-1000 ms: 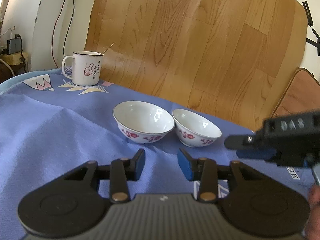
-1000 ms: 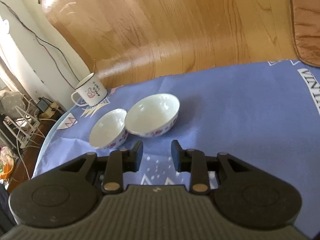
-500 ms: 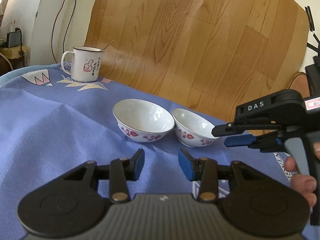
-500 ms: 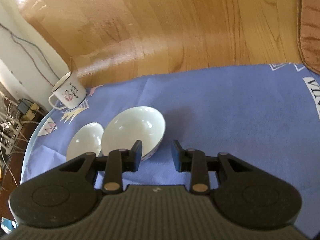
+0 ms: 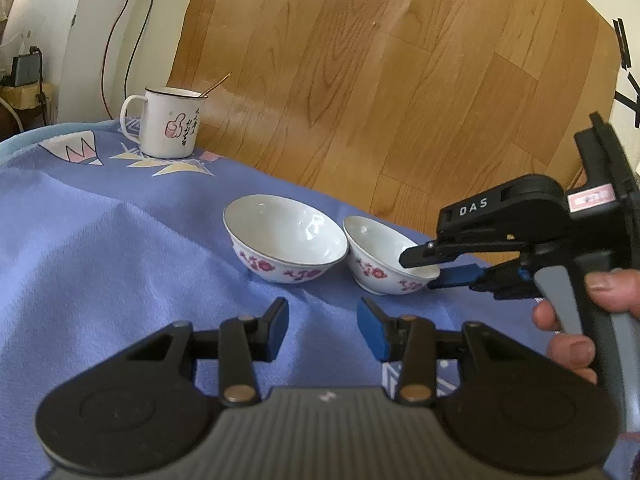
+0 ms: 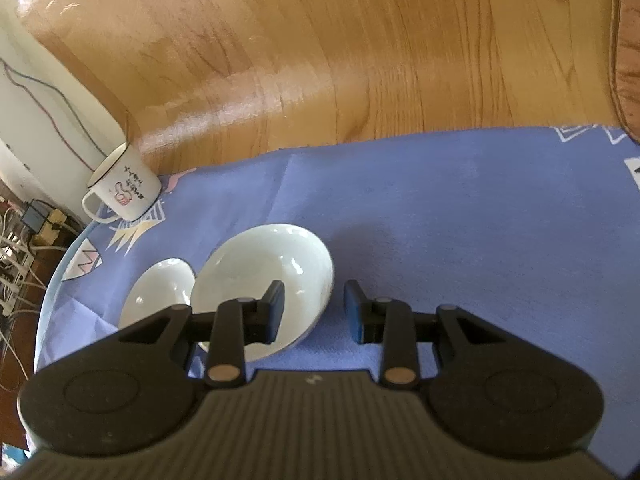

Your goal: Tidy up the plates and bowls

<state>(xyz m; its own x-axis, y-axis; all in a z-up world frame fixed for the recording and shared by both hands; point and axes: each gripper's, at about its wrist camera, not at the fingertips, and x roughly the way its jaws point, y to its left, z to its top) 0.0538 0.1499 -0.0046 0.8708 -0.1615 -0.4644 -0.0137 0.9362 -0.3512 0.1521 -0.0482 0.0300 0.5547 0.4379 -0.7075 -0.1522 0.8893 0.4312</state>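
Observation:
Two white bowls with red flowers stand side by side on the blue cloth (image 5: 100, 240). My right gripper (image 5: 418, 270) comes in from the right, held by a hand (image 5: 580, 344), and straddles the right-hand bowl (image 5: 380, 256). In the right wrist view that bowl (image 6: 264, 276) is the nearer one. One finger of the right gripper (image 6: 314, 312) hangs over its inside and the other stands outside its wall. The jaws are open, with the rim between them and a gap showing. The other bowl (image 5: 284, 248) (image 6: 160, 300) touches it. My left gripper (image 5: 322, 328) is open and empty, just short of both bowls.
A white enamel mug (image 5: 168, 122) (image 6: 124, 190) with a thin stick in it stands at the far left corner of the cloth (image 6: 460, 220). The table edge runs just behind the bowls, with wooden floor (image 5: 360, 80) beyond. Cables hang at the left wall.
The right gripper has moved in from the right and slightly down until its fingers straddle the near bowl's rim. The left gripper and both bowls have stayed put.

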